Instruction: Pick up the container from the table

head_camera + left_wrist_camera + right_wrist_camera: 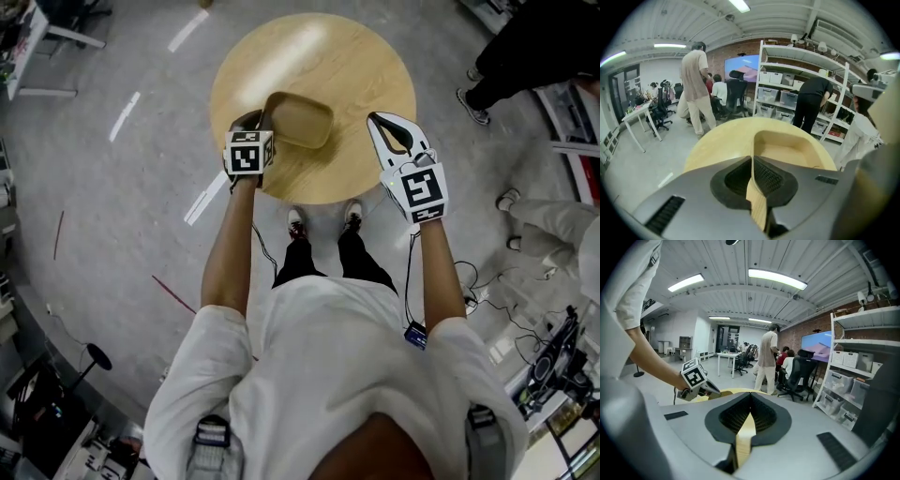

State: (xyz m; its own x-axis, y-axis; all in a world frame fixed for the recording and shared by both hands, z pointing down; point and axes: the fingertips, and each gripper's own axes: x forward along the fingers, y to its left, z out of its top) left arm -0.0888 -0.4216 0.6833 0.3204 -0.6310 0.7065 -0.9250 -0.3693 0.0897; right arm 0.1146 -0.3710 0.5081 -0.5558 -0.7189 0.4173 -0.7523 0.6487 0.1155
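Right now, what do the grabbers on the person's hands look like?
Both are pointed shells with black ribbed pads: the left gripper dark grey, the right gripper white. Each carries a cube of black-and-white square markers. Thin black cables trail from them. The person wears a white short-sleeved T-shirt.

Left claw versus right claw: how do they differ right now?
The left claw is clamped on the container wall; the right claw is shut on nothing. The left claw sits at the container's left side; the right claw hangs apart from it, over the table's right edge. Both are closed and point out over the table.
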